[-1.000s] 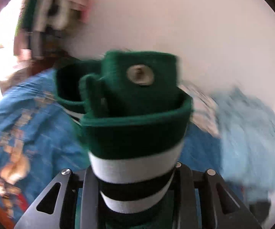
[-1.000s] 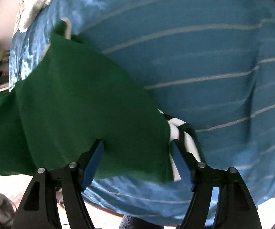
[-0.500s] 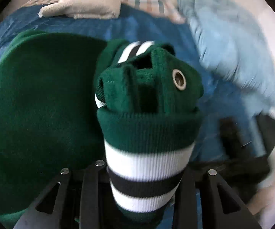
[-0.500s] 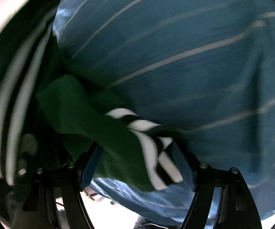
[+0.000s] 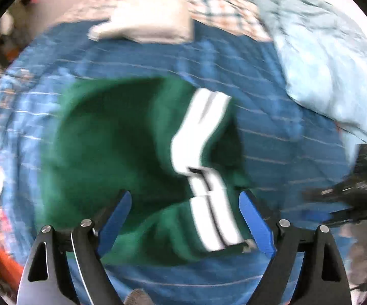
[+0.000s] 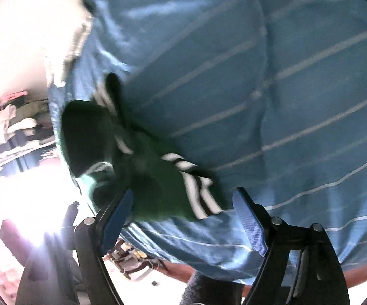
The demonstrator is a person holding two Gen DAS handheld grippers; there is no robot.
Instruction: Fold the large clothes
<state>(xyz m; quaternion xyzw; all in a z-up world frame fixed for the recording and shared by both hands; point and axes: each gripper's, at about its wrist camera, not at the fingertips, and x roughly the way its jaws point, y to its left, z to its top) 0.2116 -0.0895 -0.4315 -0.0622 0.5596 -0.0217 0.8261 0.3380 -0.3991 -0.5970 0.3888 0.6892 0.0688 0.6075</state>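
A dark green garment [image 5: 122,147] with white and black striped cuffs [image 5: 209,218] lies folded over on the blue striped bedspread [image 5: 280,157]. My left gripper [image 5: 185,211] is open and empty, its blue pads either side of the striped cuff, just above it. In the right wrist view the garment [image 6: 155,188] lies bunched near the bed's edge. My right gripper [image 6: 183,211] is open and empty, close over its striped cuff [image 6: 198,193]. The right gripper also shows in the left wrist view [image 5: 354,193] at the right.
A light blue duvet [image 5: 323,61] is heaped at the back right of the bed. A cream pillow [image 5: 145,25] and a checked pillow [image 5: 224,10] lie at the head. The bed's edge and the floor [image 6: 137,274] are below the right gripper.
My left gripper has let go of the striped cuff and opened; the garment has dropped onto the bed. My right gripper stays open and the garment has bunched up in front of it.
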